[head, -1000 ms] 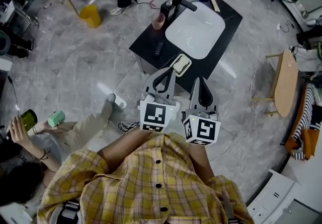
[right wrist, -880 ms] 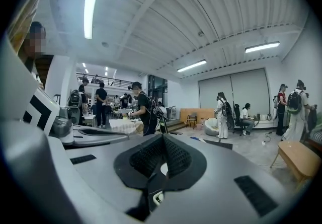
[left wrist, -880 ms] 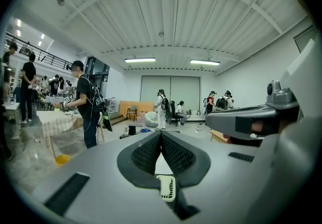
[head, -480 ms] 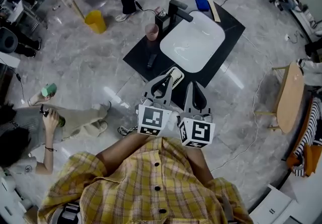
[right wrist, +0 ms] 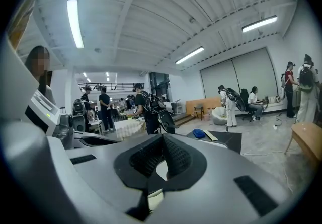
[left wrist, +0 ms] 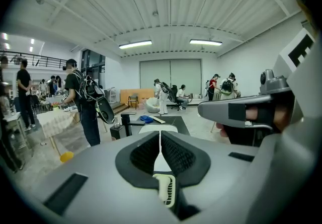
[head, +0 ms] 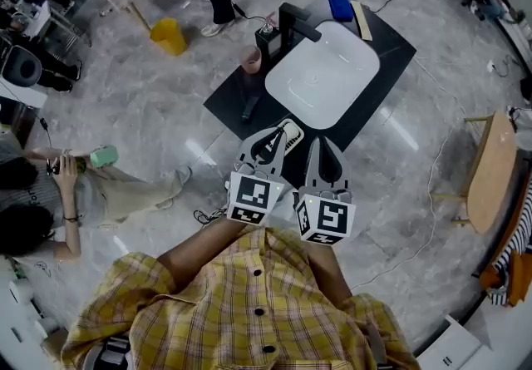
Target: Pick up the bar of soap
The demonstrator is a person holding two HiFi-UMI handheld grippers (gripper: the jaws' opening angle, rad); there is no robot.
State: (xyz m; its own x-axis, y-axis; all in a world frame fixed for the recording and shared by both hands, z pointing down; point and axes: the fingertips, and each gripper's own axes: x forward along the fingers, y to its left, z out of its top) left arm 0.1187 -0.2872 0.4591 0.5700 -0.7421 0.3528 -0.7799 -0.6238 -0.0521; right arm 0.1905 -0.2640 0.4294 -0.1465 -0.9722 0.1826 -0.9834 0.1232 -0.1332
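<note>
While both tongs hang level before my chest, the step in hand is the approach; no grasp has begun.

**Left tongs** (head: 276, 135): the jaws are pressed together with nothing between them.

**Right tongs** (head: 321, 144): the jaws likewise meet at the tips and are empty. This pair is held just beside the left pair.

**Cream slotted piece** (head: 291, 129): it lies at the near edge of the black counter (head: 378, 69), just past the left tips and partly covered by them. In the left gripper view it shows below the closed jaws. I judge it to be the bar of soap or the dish that bears it, and I cannot tell which.

**Beyond it:** a white basin (head: 324, 73) is sunk in the counter, with a black faucet (head: 293, 23) at its far side. A pink cup (head: 251, 59) stands to the left of the faucet. A blue object (head: 341, 5) sits at the far corner, well apart from the tongs.

**Next move, as I judge it:** I tip one pair downward, part its jaws wider than the piece, and lower them to either side of it before closing. Because the piece sits at the counter's edge, a nudge from a closed tip could push it off. Soap is likely to be slippery, so the pads should close squarely across its sides.
</note>
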